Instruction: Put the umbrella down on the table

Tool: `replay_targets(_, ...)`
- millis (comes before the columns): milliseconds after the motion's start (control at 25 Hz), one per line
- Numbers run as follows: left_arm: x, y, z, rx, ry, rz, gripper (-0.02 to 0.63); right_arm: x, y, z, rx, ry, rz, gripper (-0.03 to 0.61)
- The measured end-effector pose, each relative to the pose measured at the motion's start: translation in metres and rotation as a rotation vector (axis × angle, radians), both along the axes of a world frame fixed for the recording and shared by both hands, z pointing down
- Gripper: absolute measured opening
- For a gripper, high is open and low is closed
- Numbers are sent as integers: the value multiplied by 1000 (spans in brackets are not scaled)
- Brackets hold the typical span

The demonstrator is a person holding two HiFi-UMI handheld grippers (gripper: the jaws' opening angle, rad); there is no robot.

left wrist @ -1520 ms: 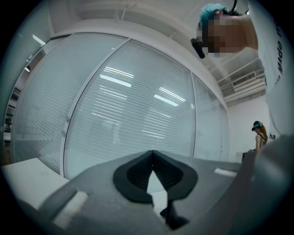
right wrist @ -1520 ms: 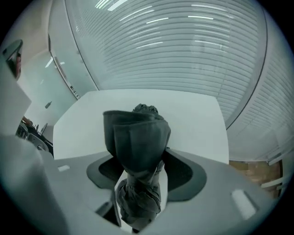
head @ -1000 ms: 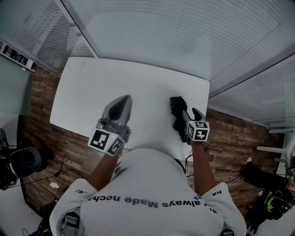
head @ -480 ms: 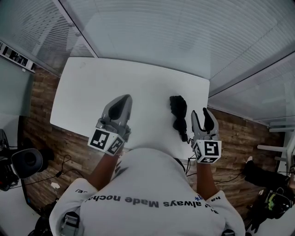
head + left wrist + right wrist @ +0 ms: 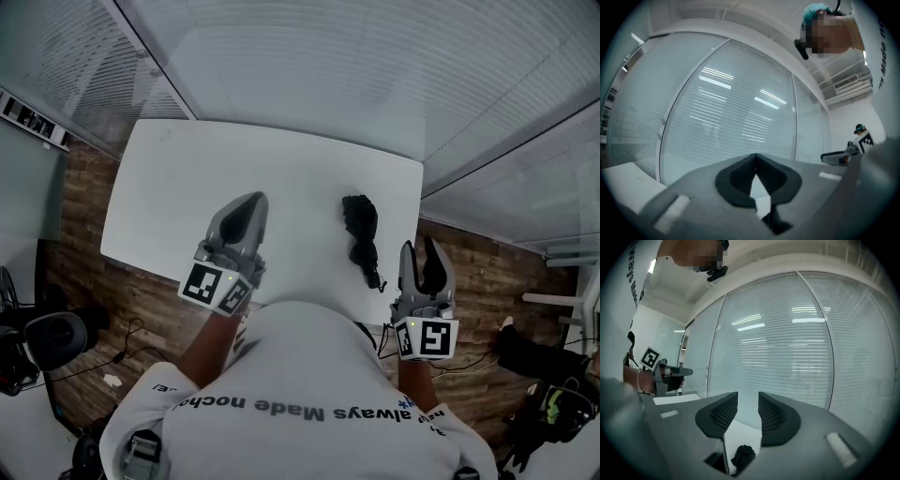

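Note:
The folded black umbrella lies on the white table near its right end, with nothing touching it. My right gripper hangs in the air just right of the umbrella, past the table's edge. Its jaws are closing, a narrow gap still shows between the pads, and nothing is between them. In the right gripper view the umbrella shows low down, below the right gripper. My left gripper hovers over the table's middle, pointing level, its tips together and empty; the left gripper view shows this gripper shut.
Glass walls with blinds run behind and beside the table. Wooden floor surrounds it, with a dark chair and cables at the left and dark gear at the lower right.
My right gripper let go of the umbrella, rose and drew back to the right of the table edge, its jaws narrowing. The umbrella stays on the table. The left gripper kept still.

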State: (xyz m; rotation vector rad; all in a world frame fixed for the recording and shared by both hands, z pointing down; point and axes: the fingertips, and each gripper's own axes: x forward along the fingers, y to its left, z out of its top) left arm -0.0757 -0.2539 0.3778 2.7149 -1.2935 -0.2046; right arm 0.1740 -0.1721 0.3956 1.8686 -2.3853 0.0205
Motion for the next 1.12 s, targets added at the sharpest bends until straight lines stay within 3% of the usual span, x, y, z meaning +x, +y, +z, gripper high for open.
replay_targets(1120, -5, 3, 4, -9, -2, -2, 4, -3, 0, -7, 18, -11, 10, 121)
